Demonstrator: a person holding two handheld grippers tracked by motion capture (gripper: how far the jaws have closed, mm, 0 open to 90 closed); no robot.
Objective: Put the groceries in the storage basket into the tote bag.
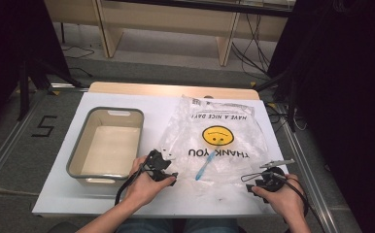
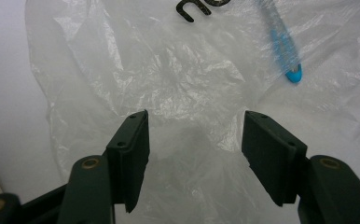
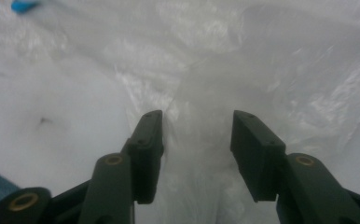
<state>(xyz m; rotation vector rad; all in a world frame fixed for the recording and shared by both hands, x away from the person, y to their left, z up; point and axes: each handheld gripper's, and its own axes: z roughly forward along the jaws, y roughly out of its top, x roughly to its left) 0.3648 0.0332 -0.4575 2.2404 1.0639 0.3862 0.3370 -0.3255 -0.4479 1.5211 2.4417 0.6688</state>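
**Risk assessment and item count: bag handling at the near edge**

The clear plastic bag (image 1: pixel 214 138) lies flat on the white table (image 1: pixel 64 194), printed side up, with its lettering upside down from my seat. A blue toothbrush (image 1: pixel 204 167) lies at its near part, and I judge it to be inside the film. My left gripper (image 1: pixel 168 175) sits at the bag's near left corner; its fingers (image 2: pixel 134 154) stand apart with loose film between them, not pinched. My right gripper (image 1: pixel 253 187) sits at the near right corner; its fingers (image 3: pixel 148 149) stand moderately apart over crumpled film and also grip nothing.

Hazards, as I judge them:
- The film is thin and slippery. A shallow bite may catch one layer only, so the mouth does not open.
- If I lift one corner alone, the toothbrush may slide along the bag and drop out.
- A hard pull could tear the film or drag the bag over the near edge.
- The grey bin (image 1: pixel 78 145) stands just beside the left hand; a wide swing may knock it.

Count: one bag, one toothbrush, one bin, two grippers.
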